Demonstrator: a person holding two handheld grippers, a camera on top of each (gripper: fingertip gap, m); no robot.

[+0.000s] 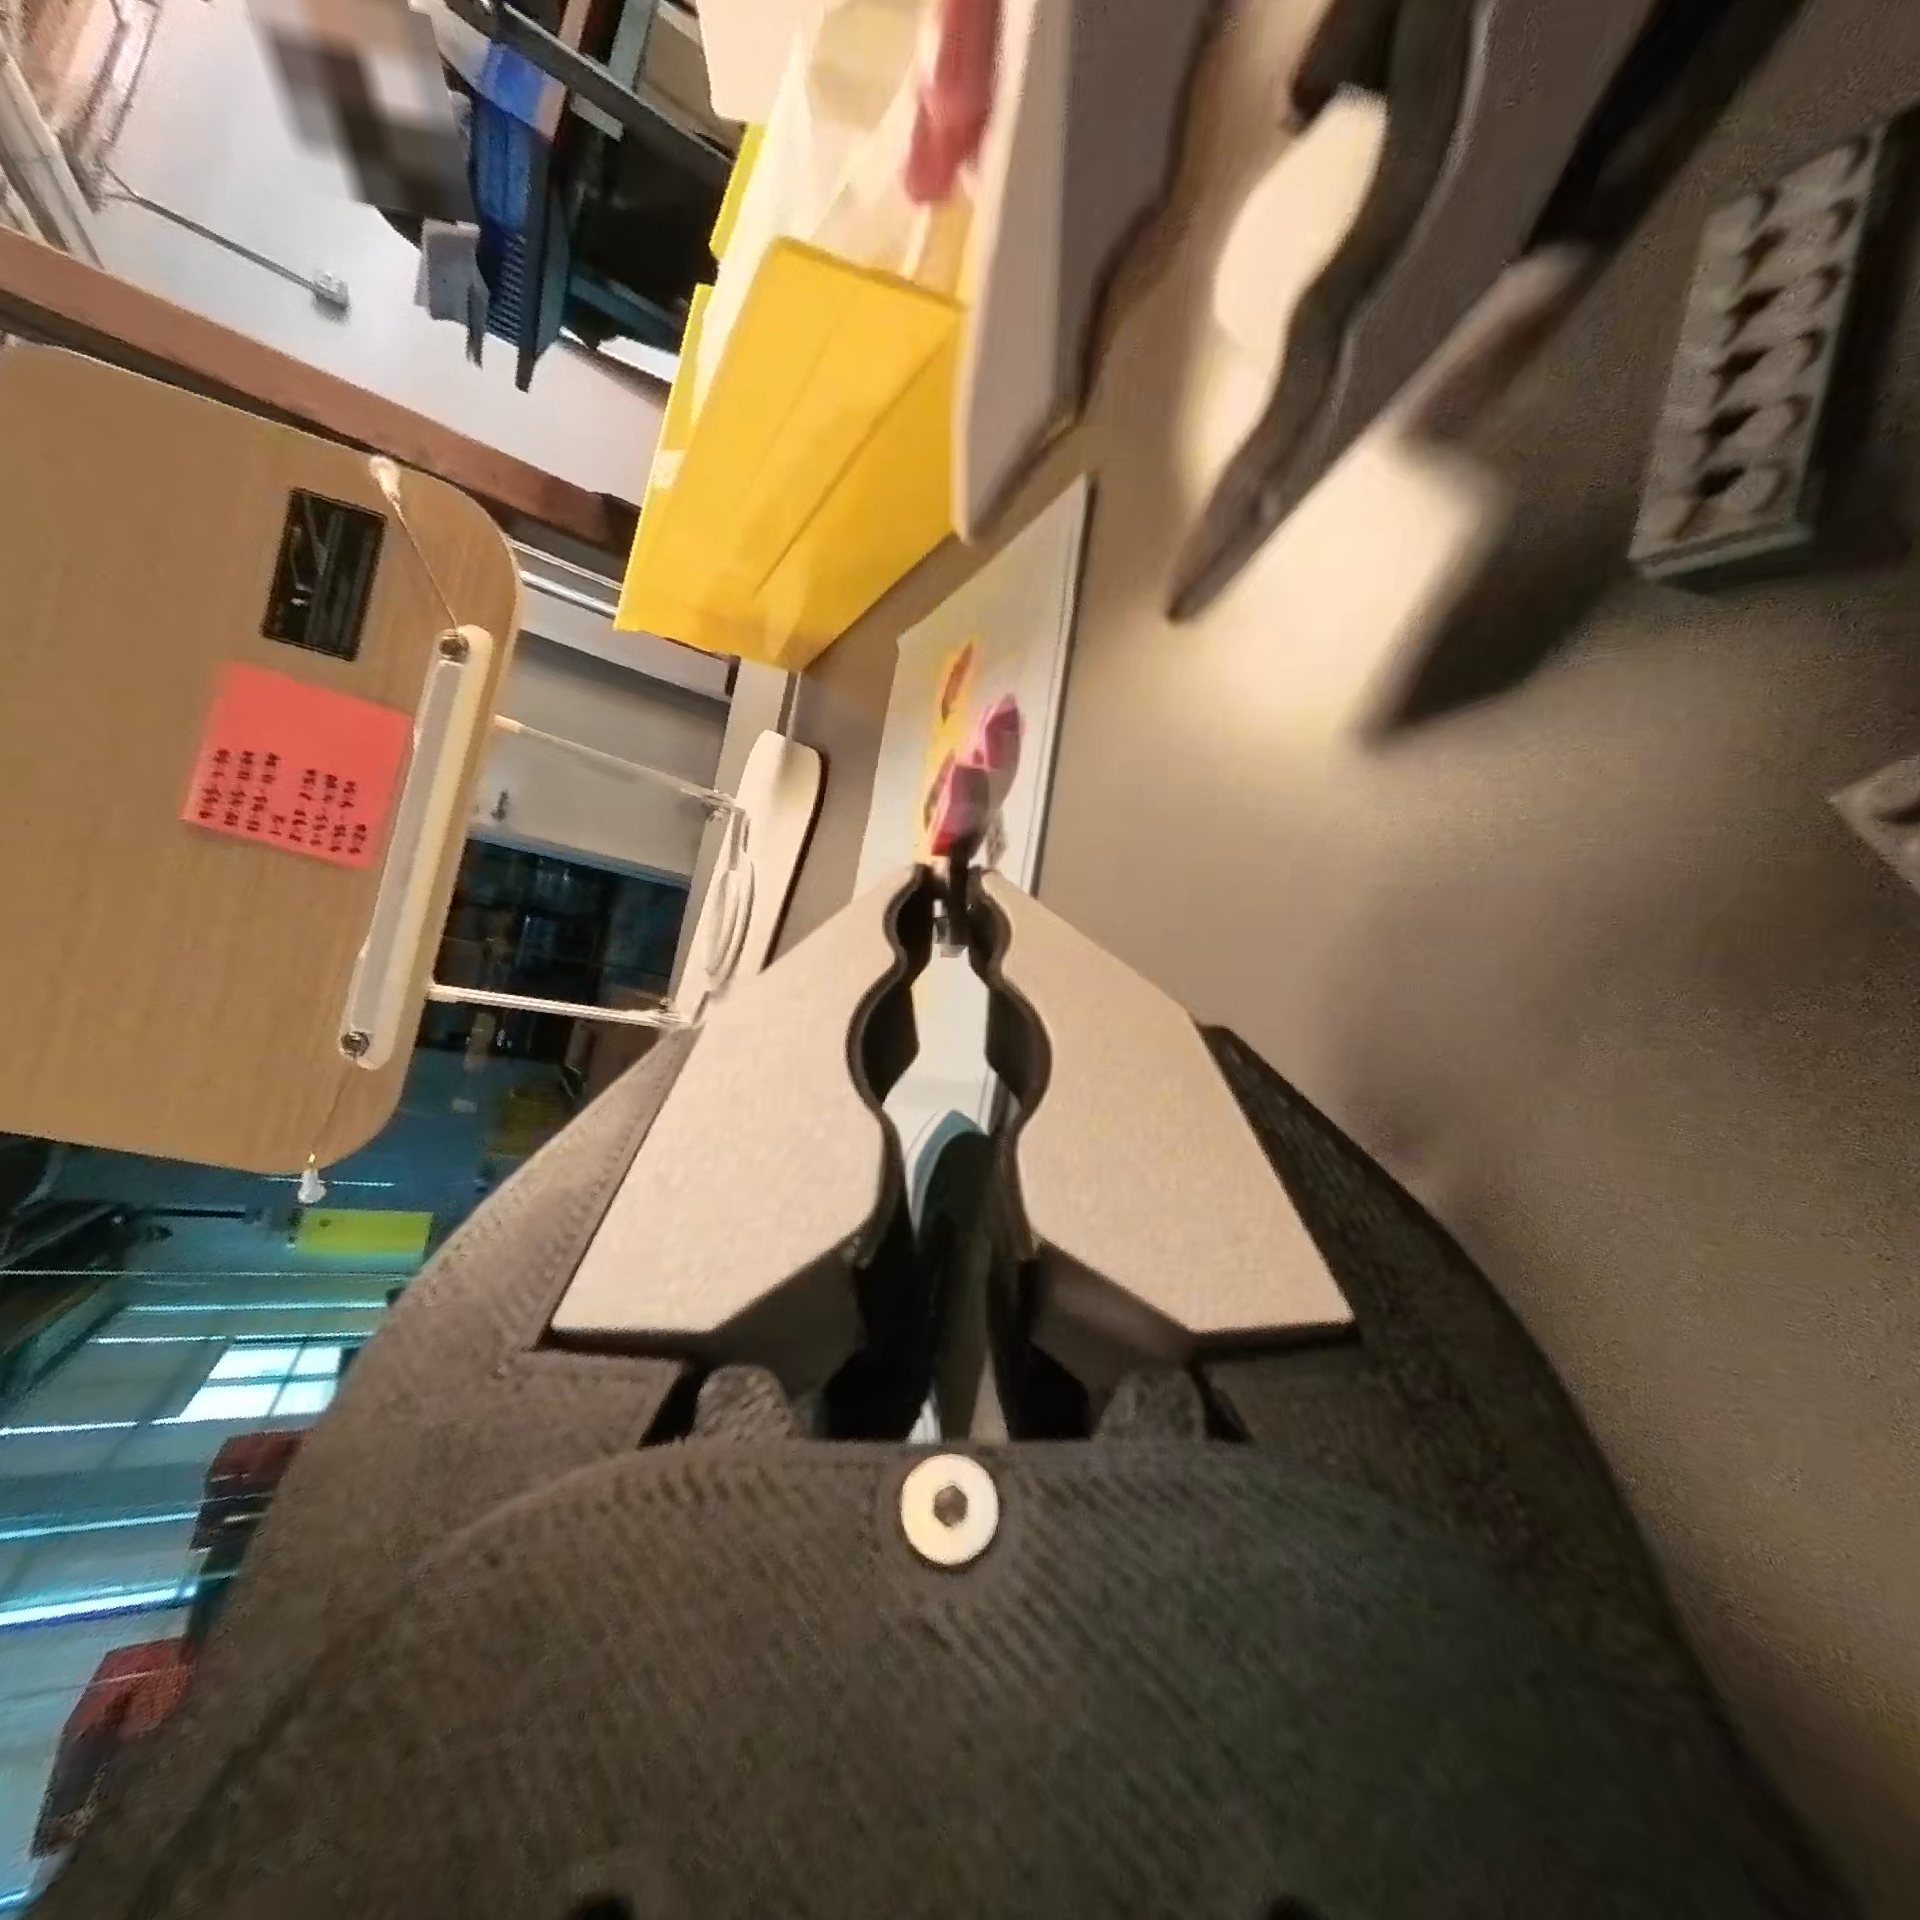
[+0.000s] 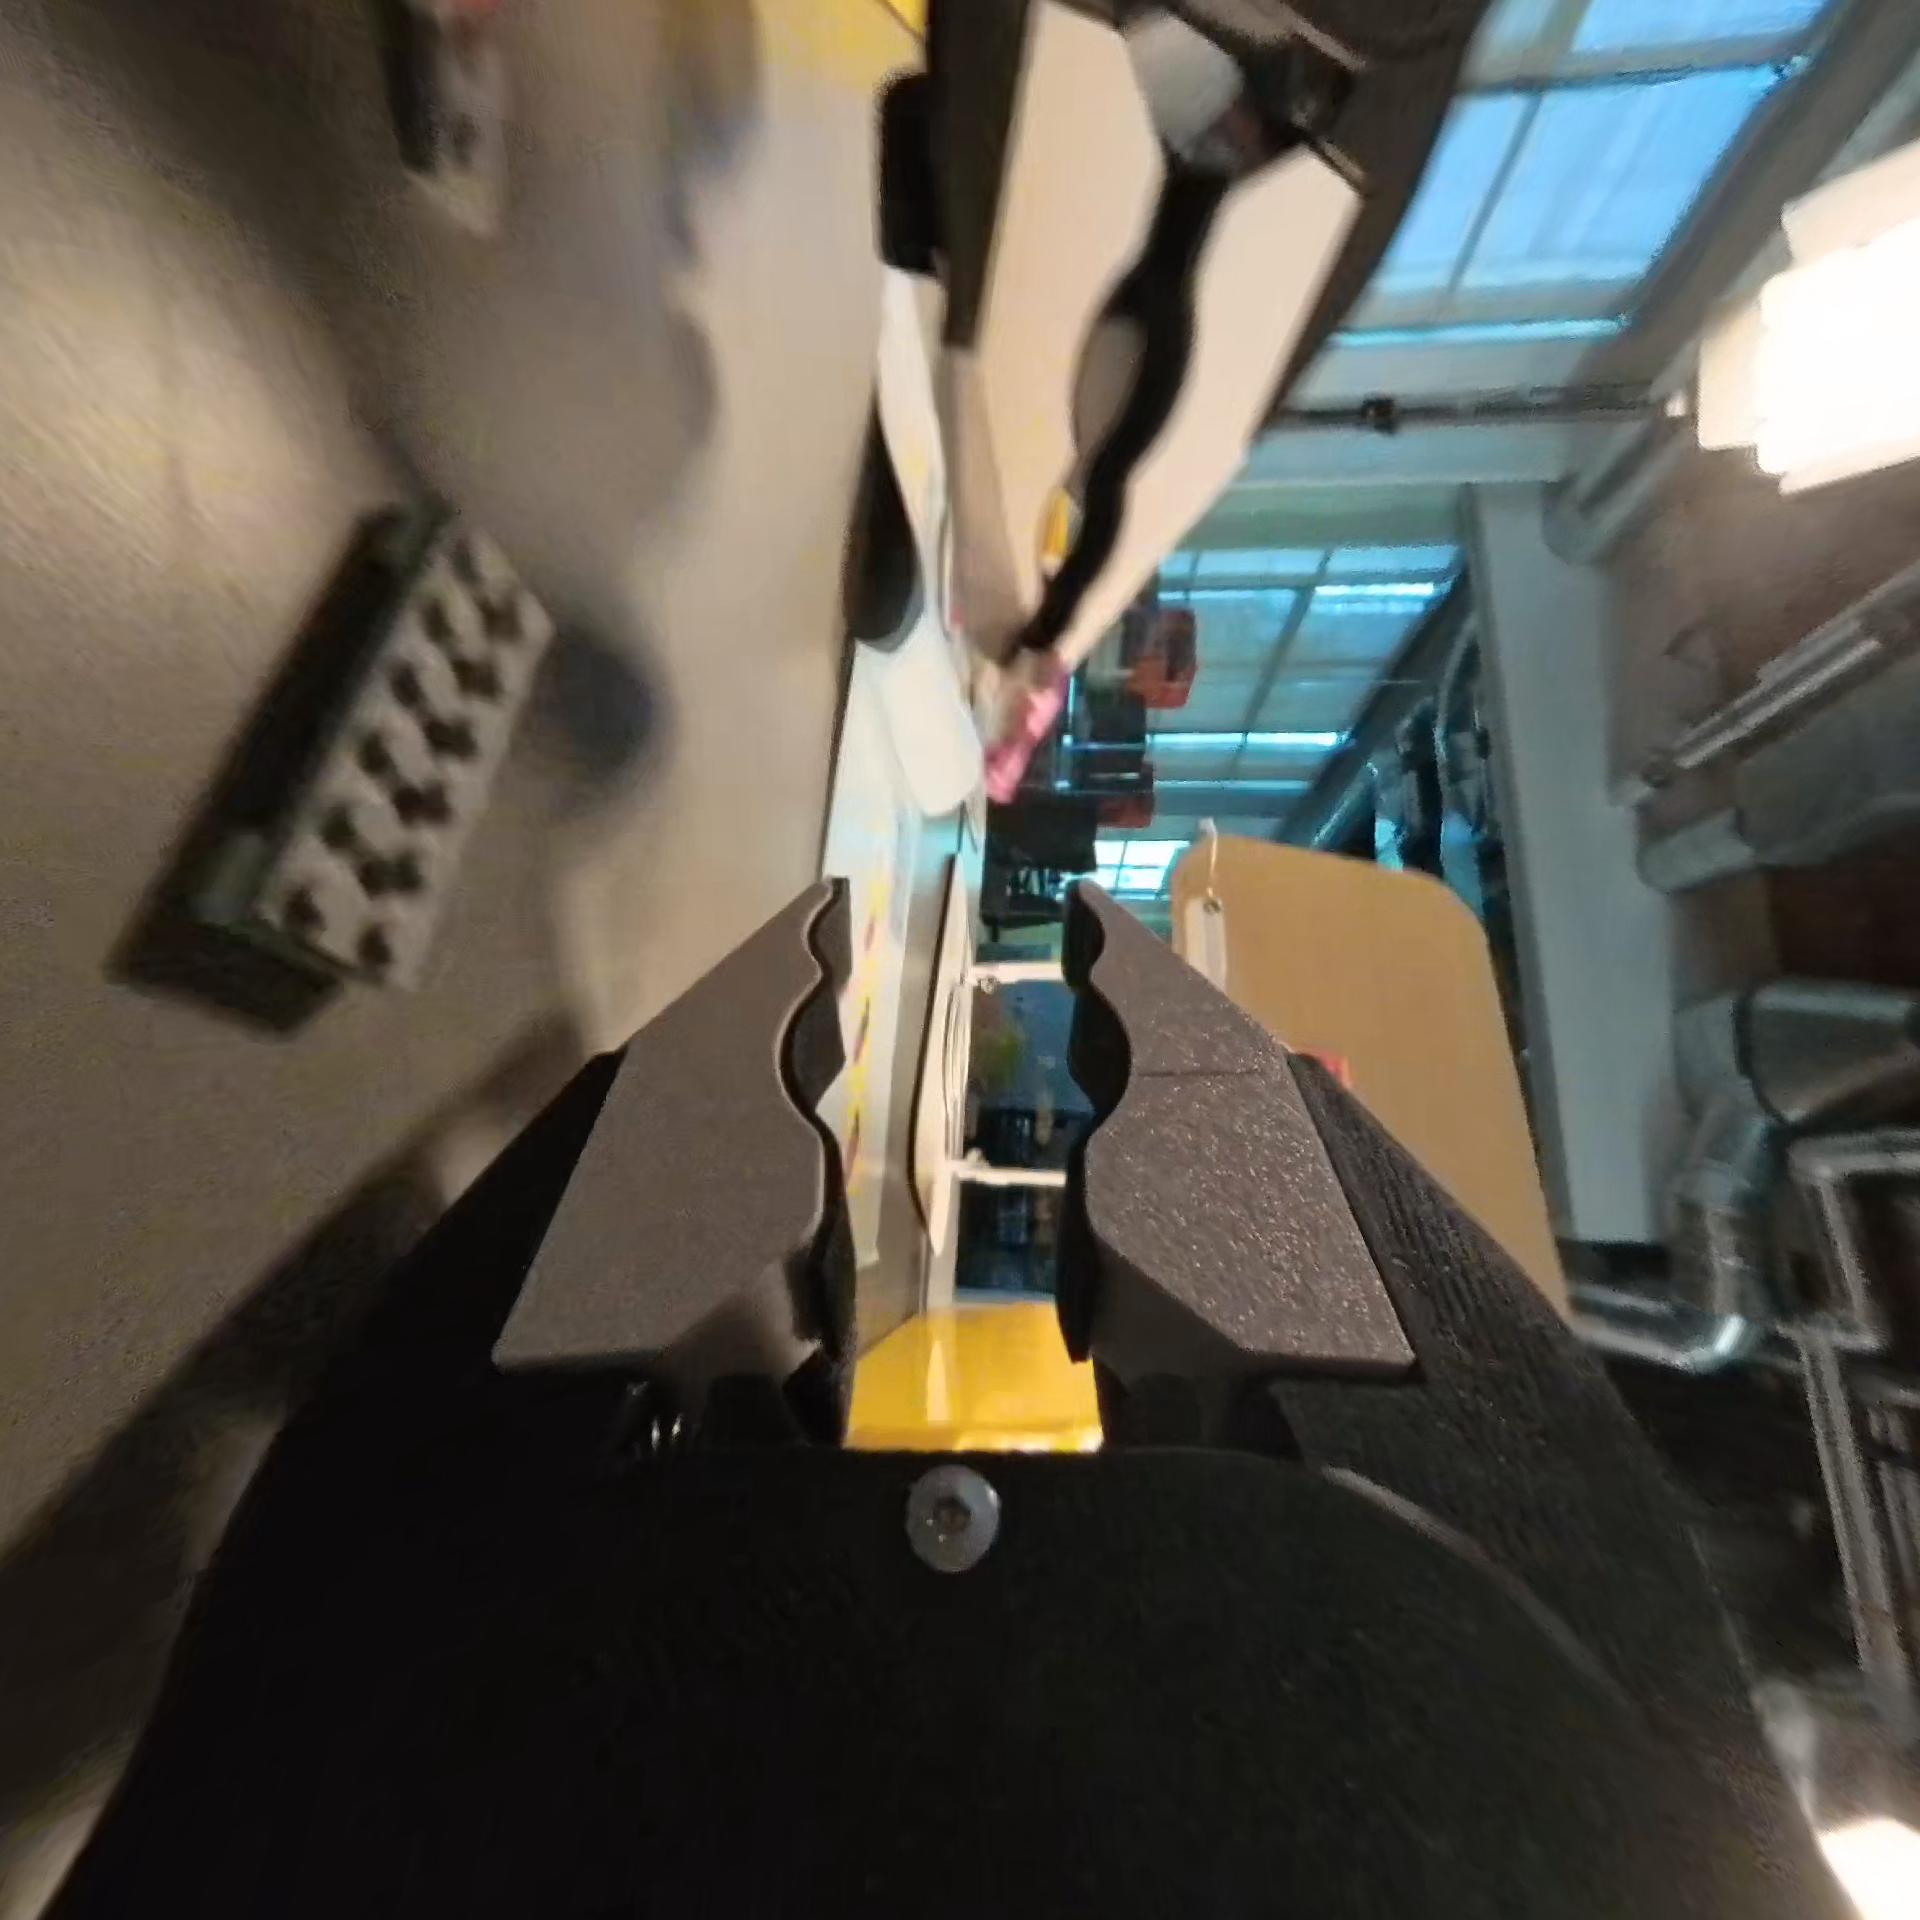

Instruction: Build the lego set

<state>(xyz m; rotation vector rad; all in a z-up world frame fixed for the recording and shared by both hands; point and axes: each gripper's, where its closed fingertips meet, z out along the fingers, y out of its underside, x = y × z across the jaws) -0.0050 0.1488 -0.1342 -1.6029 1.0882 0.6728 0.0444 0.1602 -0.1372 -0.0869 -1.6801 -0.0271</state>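
What my left fingers (image 1: pixel 902 896) pinch is too small to name: a thin dark stem with a blurred pink piece (image 1: pixel 971 795) beyond the tips. My other gripper (image 1: pixel 1382 343), far ahead and to the right of those fingers, is smeared by motion and cut by the top edge. From my right fingers (image 2: pixel 821 904), the grey studded block (image 2: pixel 343 758) off to their left is blurred. The yellow bin (image 2: pixel 971 1371) shows only between their bases.

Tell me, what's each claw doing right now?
Left gripper pinched shut on a small pink piece. Right gripper open, empty. Grey studded brick lies off beside it.
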